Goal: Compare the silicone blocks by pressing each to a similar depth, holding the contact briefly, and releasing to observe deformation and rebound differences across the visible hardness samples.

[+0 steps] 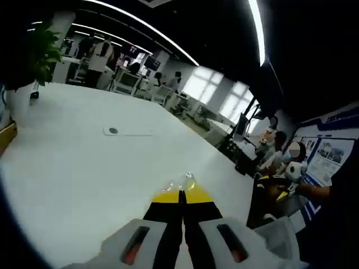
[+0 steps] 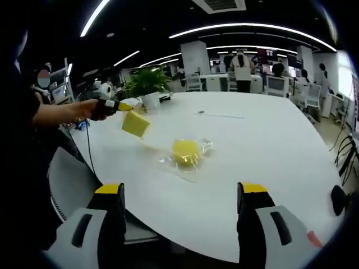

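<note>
One broad white desk (image 2: 269,157) carries the work, its rounded near edge running just beyond the right gripper's jaws. A leafy plant (image 2: 147,84) in a white pot stands at the far left edge.

In the right gripper view, a bagged block (image 2: 186,151) lies flat on the desk, toward the near edge and roughly midway across. It is a plain yellow square inside loose, crinkled clear film that spreads out around it and catches the light.

A second block (image 2: 136,123), the same flat yellow with crisp edges, hangs tilted in the air over the left edge of the desk, clear of the surface and to the left of the bagged one. It hangs just below the tips of the left gripper (image 2: 124,106), which a hand (image 2: 100,109) holds out over the desk edge.

The right gripper (image 2: 180,188) is spread wide with nothing between its yellow-tipped jaws.

In the left gripper view, the left gripper (image 1: 182,193) has its jaws pressed together, with a small sliver of shiny clear film pinched at the tips. The block itself is hidden below them there.
</note>
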Demonstrator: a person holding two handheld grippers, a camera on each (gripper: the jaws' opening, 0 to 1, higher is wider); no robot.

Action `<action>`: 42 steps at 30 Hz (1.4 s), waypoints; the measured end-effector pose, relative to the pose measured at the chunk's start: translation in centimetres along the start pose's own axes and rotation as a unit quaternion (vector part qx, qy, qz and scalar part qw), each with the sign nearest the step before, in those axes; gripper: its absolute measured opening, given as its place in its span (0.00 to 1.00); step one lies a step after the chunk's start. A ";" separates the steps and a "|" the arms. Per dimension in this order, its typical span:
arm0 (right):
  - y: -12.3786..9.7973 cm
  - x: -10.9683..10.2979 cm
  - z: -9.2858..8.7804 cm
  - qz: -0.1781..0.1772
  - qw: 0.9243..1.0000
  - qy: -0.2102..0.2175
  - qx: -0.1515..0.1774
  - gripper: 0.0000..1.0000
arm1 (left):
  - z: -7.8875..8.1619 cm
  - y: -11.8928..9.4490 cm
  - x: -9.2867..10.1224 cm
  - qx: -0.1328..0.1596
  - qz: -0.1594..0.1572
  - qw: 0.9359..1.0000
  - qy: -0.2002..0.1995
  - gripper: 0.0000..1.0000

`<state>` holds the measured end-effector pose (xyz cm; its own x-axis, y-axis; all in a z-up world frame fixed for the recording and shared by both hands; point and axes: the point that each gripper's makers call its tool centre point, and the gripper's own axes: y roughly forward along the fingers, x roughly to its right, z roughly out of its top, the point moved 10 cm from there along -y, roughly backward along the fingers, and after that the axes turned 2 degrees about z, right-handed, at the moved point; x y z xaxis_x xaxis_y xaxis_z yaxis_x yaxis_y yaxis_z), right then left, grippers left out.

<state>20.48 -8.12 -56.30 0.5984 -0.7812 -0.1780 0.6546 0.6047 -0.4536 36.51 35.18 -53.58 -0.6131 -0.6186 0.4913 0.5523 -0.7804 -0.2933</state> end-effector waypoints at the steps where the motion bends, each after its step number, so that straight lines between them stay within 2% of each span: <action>1: 0.0 -0.1 0.1 0.003 1.000 -0.001 0.001 0.75 | 0.2 -0.3 0.5 0.009 -0.008 1.000 -0.002 0.00; 2: 0.0 -0.2 0.1 0.005 1.000 -0.002 0.001 0.75 | 0.6 -0.7 1.1 0.021 -0.013 1.000 0.005 0.00; 4: 0.1 -0.4 0.1 0.010 1.000 -0.006 0.002 0.75 | 1.1 -1.2 2.2 0.024 -0.025 0.999 0.012 0.00; 10: 0.4 -0.7 0.7 0.028 0.999 -0.020 0.005 0.74 | 2.8 -2.3 6.0 0.023 -0.039 0.994 0.102 0.00; 12: 0.6 -0.8 1.1 0.036 0.999 -0.021 0.010 0.73 | 3.3 -2.5 7.4 0.020 -0.059 0.990 0.130 0.00; 14: 0.8 -0.9 1.4 0.042 0.999 -0.022 0.015 0.73 | 3.9 -2.6 8.7 0.023 -0.083 0.981 0.173 0.00; 17: 1.2 -1.2 2.1 0.054 0.998 -0.032 0.010 0.72 | 4.6 -2.6 10.2 0.027 -0.099 0.980 0.172 0.00; 20: 1.4 -1.6 2.8 0.066 0.997 -0.044 0.010 0.71 | 5.5 -2.5 11.4 0.040 -0.124 0.974 0.183 0.00; 22: 1.6 -1.8 3.7 0.077 0.996 -0.052 0.013 0.70 | 5.9 -2.4 11.9 0.048 -0.139 0.972 0.184 0.00; 26: 2.2 -2.0 5.0 0.105 0.993 -0.051 0.022 0.70 | 6.5 -2.1 12.2 0.047 -0.157 0.963 0.214 0.00; 29: 3.1 -2.7 6.7 0.149 0.987 -0.050 0.025 0.68 | 6.9 -1.8 11.8 0.043 -0.166 0.962 0.215 0.00; 32: 3.8 -3.2 8.2 0.178 0.982 -0.061 0.028 0.63 | 7.1 -1.5 11.8 0.036 -0.171 0.960 0.218 0.00; 35: 5.0 -3.8 10.2 0.202 0.976 -0.072 0.037 0.67 | 7.5 -1.5 12.2 0.039 -0.185 0.958 0.216 0.00; 38: 6.3 -4.4 11.5 0.226 0.971 -0.069 0.037 0.66 | 8.0 -1.4 12.7 0.043 -0.199 0.950 0.238 0.00; 40: 7.2 -5.0 12.4 0.238 0.967 -0.084 0.040 0.66 | 8.3 -1.3 13.0 0.036 -0.204 0.949 0.239 0.00; 41: 7.6 -5.3 13.1 0.242 0.965 -0.093 0.040 0.66 | 8.4 -1.2 13.2 0.032 -0.211 0.945 0.246 0.00; 42: 7.9 -5.5 13.5 0.246 0.964 -0.096 0.040 0.67 | 8.6 -1.2 13.2 0.032 -0.212 0.945 0.247 0.00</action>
<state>28.60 3.03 -47.08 0.9147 -0.3589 -0.1859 0.2991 0.9104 -0.2859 32.58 28.73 -39.72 -0.9670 -0.2314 0.1063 0.2214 -0.9702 -0.0982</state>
